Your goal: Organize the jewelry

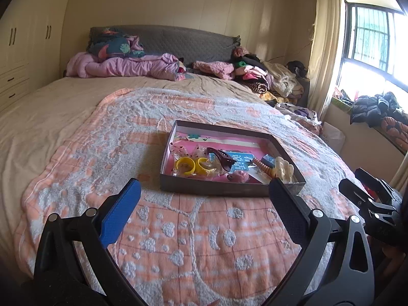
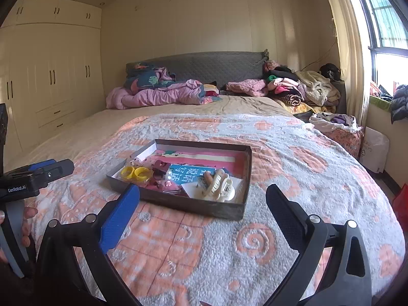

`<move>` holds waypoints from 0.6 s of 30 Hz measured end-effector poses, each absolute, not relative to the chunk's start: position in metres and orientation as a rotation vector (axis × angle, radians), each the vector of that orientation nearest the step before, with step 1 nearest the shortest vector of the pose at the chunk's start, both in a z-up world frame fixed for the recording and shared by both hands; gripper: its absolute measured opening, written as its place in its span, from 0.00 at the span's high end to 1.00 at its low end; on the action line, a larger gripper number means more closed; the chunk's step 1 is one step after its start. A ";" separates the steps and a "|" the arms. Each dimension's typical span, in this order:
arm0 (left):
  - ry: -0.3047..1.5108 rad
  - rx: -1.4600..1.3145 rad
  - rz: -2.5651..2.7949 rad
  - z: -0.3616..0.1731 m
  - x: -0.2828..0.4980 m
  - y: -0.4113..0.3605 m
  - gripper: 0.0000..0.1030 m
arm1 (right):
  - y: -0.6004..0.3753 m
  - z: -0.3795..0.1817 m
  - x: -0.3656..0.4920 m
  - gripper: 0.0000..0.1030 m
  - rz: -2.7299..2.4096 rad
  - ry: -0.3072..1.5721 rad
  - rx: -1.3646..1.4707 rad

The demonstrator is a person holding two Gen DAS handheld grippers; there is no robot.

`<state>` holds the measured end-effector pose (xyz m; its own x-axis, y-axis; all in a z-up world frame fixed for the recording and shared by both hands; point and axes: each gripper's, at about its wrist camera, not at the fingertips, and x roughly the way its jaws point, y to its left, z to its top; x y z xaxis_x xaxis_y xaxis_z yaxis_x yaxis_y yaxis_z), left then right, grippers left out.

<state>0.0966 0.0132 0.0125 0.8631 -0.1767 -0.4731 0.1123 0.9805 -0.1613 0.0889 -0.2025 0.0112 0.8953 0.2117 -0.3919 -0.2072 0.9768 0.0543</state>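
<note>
A shallow grey box (image 1: 224, 188) with a pink lining sits on the bed blanket; it also shows in the right wrist view (image 2: 193, 205). Inside lie two yellow rings (image 1: 195, 165) (image 2: 135, 173), a dark maroon hair claw (image 1: 221, 158) (image 2: 160, 167), a cream hair claw (image 1: 282, 168) (image 2: 219, 186), a blue card (image 1: 239, 162) (image 2: 190, 174), a pink piece (image 1: 239, 177) and a beaded clip (image 1: 264, 169). My left gripper (image 1: 204, 191) is open and empty just short of the box's near wall. My right gripper (image 2: 204, 196) is open and empty, its fingers either side of the near wall.
The box rests on an orange and grey blanket (image 1: 178, 229) covering a beige bed. Pink bedding (image 1: 122, 66) and piled clothes (image 1: 267, 76) lie at the headboard. Wardrobes (image 2: 51, 81) stand left, a window (image 1: 374, 38) right. The other gripper shows at each view's edge (image 1: 372, 199) (image 2: 30, 178).
</note>
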 end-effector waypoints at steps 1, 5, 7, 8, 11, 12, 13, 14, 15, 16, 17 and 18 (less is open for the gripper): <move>0.503 -0.127 -0.154 0.012 0.094 0.012 0.11 | -0.203 0.010 0.087 0.06 0.217 0.405 0.012; 0.495 -0.115 -0.157 0.006 0.083 0.008 0.11 | -0.206 0.001 0.074 0.06 0.209 0.398 0.007; 0.492 -0.109 -0.160 0.003 0.079 0.006 0.11 | -0.207 -0.003 0.068 0.06 0.204 0.393 0.011; 0.491 -0.108 -0.159 0.001 0.077 0.004 0.11 | -0.208 -0.005 0.065 0.06 0.204 0.389 0.015; 0.488 -0.109 -0.159 -0.004 0.070 0.001 0.11 | -0.208 -0.008 0.055 0.06 0.201 0.355 0.011; 0.487 -0.109 -0.156 -0.006 0.069 0.000 0.11 | -0.208 -0.008 0.052 0.06 0.195 0.340 0.006; 0.484 -0.111 -0.155 -0.007 0.066 -0.001 0.11 | -0.209 -0.009 0.050 0.06 0.192 0.333 0.008; 0.485 -0.113 -0.156 -0.008 0.065 -0.002 0.11 | -0.210 -0.010 0.047 0.06 0.194 0.326 0.015; 0.488 -0.114 -0.157 -0.010 0.064 -0.003 0.11 | -0.210 -0.011 0.047 0.06 0.198 0.328 0.018; 0.491 -0.110 -0.155 -0.012 0.063 -0.004 0.11 | -0.211 -0.012 0.048 0.06 0.198 0.335 0.015; 0.497 -0.105 -0.150 -0.013 0.063 -0.005 0.11 | -0.210 -0.013 0.048 0.06 0.198 0.341 0.009; 0.498 -0.106 -0.147 -0.014 0.063 -0.005 0.11 | -0.210 -0.014 0.048 0.06 0.199 0.345 0.008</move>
<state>0.0628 -0.0049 -0.0138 0.8682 -0.1660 -0.4675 0.1142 0.9839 -0.1372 0.0484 -0.2097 -0.0140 0.9217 0.1950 -0.3354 -0.1923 0.9805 0.0415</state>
